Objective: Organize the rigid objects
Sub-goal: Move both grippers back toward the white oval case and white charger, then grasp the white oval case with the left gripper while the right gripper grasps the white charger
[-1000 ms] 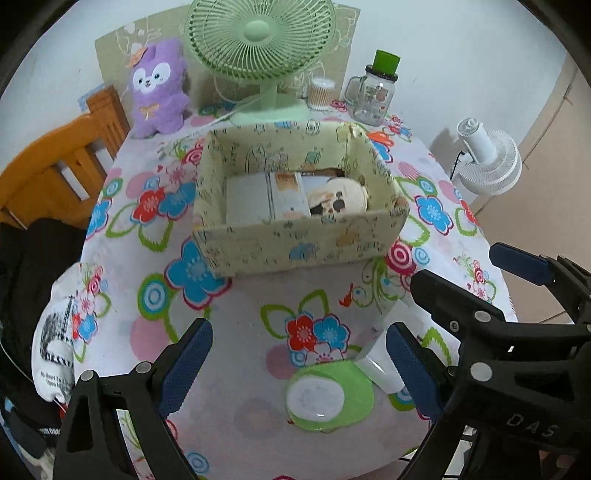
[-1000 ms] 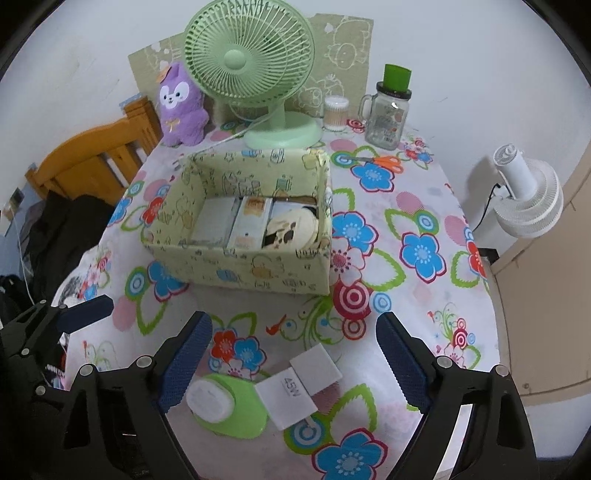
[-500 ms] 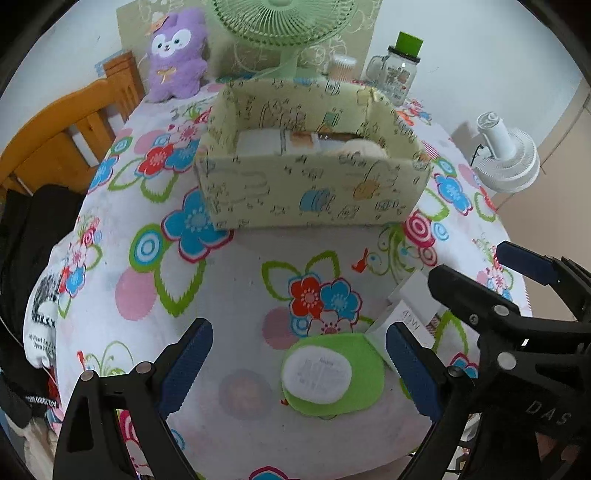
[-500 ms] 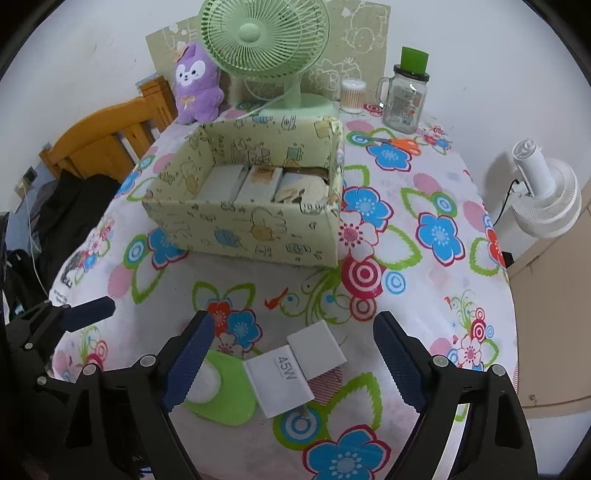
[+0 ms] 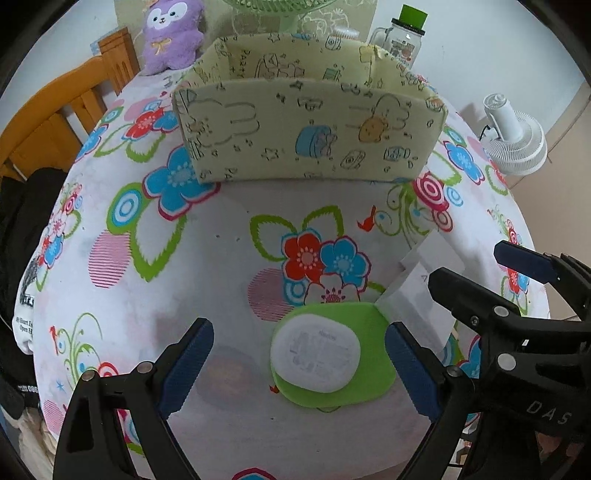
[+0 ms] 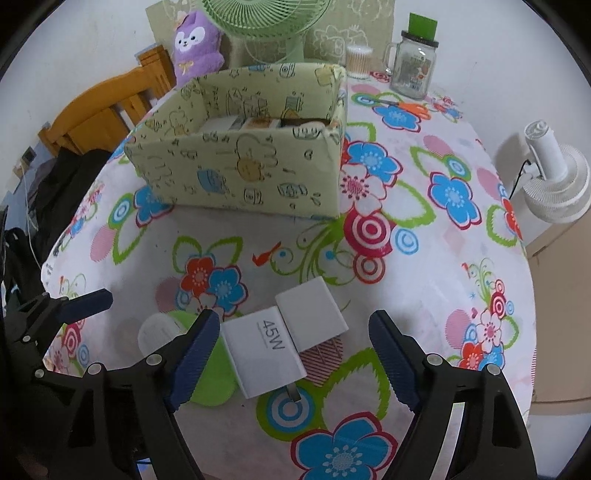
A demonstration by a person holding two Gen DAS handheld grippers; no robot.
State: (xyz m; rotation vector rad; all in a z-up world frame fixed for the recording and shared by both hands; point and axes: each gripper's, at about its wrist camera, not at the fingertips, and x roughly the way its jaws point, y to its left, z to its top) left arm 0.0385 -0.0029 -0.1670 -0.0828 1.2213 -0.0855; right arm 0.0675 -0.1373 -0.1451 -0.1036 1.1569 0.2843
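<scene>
Left wrist: left gripper (image 5: pixel 297 367) spread wide, jaws empty. Green-and-white oval case (image 5: pixel 327 352) lies flat on the floral tablecloth (image 5: pixel 229 258) between the blue pads, closer to the right one. Storage box (image 5: pixel 310 144) at 12 o'clock.

Right wrist: right gripper (image 6: pixel 291 360) spread, nothing pinched. 45W charger (image 6: pixel 264 350) sits between the pads, just beside the left pad; smaller white adapter (image 6: pixel 312 314) touching it at 1 o'clock. Box (image 6: pixel 251 147) at 11 o'clock, items inside.

The green fan (image 6: pixel 266 22) is cut off above, and the box (image 5: pixel 310 136) wall hides its contents
</scene>
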